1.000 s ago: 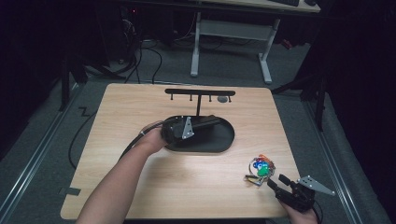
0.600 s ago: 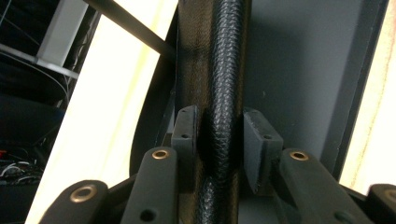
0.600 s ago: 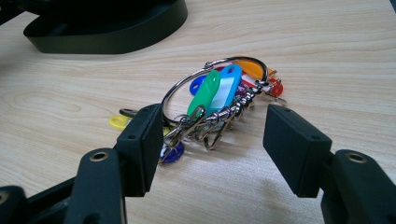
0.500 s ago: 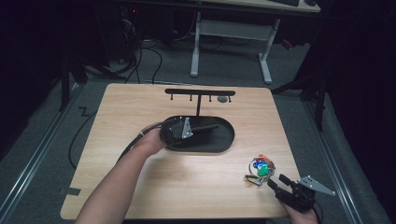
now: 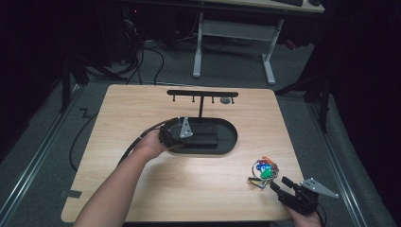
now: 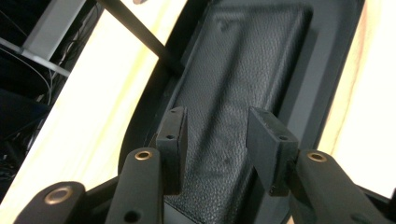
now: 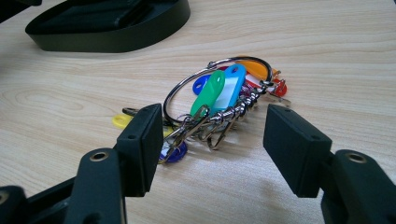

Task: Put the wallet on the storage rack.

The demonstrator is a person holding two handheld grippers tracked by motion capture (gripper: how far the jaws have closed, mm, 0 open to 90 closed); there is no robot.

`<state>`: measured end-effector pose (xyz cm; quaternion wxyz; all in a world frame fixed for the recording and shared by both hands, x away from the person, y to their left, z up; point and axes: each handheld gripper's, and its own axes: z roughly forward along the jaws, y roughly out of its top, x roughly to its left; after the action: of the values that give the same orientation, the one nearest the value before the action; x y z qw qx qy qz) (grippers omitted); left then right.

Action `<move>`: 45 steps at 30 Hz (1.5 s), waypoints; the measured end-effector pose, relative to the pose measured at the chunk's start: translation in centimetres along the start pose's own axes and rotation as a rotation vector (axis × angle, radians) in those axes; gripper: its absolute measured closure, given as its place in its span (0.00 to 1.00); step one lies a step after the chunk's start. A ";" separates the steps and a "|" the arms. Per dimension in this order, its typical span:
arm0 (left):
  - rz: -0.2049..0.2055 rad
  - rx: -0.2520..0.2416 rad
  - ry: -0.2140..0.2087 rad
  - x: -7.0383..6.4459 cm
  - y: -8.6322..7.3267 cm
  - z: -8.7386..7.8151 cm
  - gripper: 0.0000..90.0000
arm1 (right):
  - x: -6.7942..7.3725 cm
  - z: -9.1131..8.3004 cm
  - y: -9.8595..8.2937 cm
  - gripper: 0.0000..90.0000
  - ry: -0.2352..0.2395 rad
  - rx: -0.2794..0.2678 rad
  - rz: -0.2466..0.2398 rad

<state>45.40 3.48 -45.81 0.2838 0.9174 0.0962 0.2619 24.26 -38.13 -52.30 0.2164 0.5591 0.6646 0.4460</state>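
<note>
Surface (image 5: 142,189): pale wood-grain top with rounded corners; light streaks run along its length.
Tray (image 5: 227,142): black, long oval with a raised smooth rim; sits near the middle of the surface; a flat rectangular pad (image 6: 233,93) with a pebbled, leather-like grain lies inside it.
Rack (image 5: 202,93): thin black bar on a single post rising from the tray's far side; small pegs hang under the bar; a small grey round thing hangs near its right end, too small to tell what it is.
Bunch of keys (image 7: 219,107): a thin metal ring carrying coloured plastic tags, green, blue, orange, red and yellow, with a row of metal clips; lies flat on the surface near the right front corner, well apart from the tray.
Left tool (image 6: 224,135): jaws spread, nothing between them; blocky black pads hang over the left end of the tray's pad; whether they touch it is hard to tell.
Left arm (image 5: 118,189): bare forearm reaches diagonally from the front edge; hand (image 5: 151,144) wraps the tool at the tray's left end.
Right tool (image 7: 210,140): jaws wide apart, low over the surface, just in front of the bunch of keys; they grip nothing.
</note>
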 end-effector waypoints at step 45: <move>-0.424 -0.204 -0.002 -8.8 -10.1 -7.8 0.63 | 0.3 0.0 0.1 0.43 0.002 0.000 -0.015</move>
<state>33.54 12.55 -49.82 0.4237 0.8436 0.2596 0.2038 24.25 -37.82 -52.13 0.2194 0.5535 0.6690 0.4449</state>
